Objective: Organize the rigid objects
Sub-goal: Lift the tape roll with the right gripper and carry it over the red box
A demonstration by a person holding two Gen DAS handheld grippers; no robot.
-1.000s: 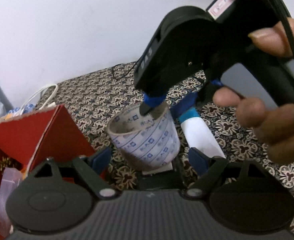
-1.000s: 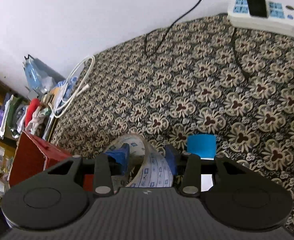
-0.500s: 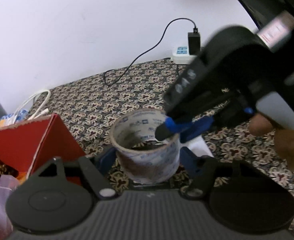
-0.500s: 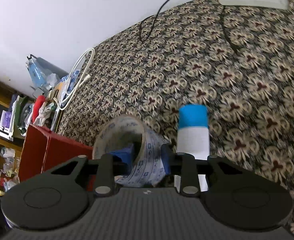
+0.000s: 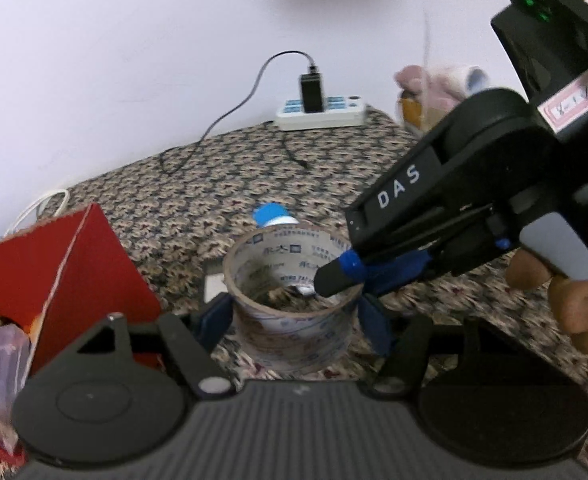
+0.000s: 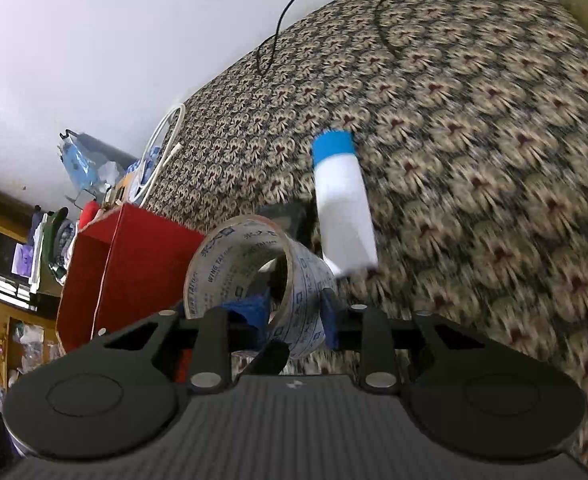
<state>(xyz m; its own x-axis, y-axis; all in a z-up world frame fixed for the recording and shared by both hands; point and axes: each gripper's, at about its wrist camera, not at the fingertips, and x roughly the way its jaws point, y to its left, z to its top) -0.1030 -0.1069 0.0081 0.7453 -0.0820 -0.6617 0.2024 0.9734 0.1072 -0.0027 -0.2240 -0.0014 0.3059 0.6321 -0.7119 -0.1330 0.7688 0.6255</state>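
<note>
Tape roll (image 5: 290, 300), lower centre: rigid ring, light, slick outside; best taken across the wall. Left gripper (image 5: 294, 318) clamped across its outer sides; right gripper (image 6: 294, 312) pinching one wall. Red box (image 5: 66, 280) left; bottle (image 6: 342, 204) beyond.

Looking like lived-in home room: floral-patterned cloth (image 6: 474, 128) covering surface, white power strip (image 5: 321, 115) sitting at upper centre by plain wall, cluttered wooden shelves (image 6: 2, 280) showing at left edge (bags, clothes, odds and ends).
</note>
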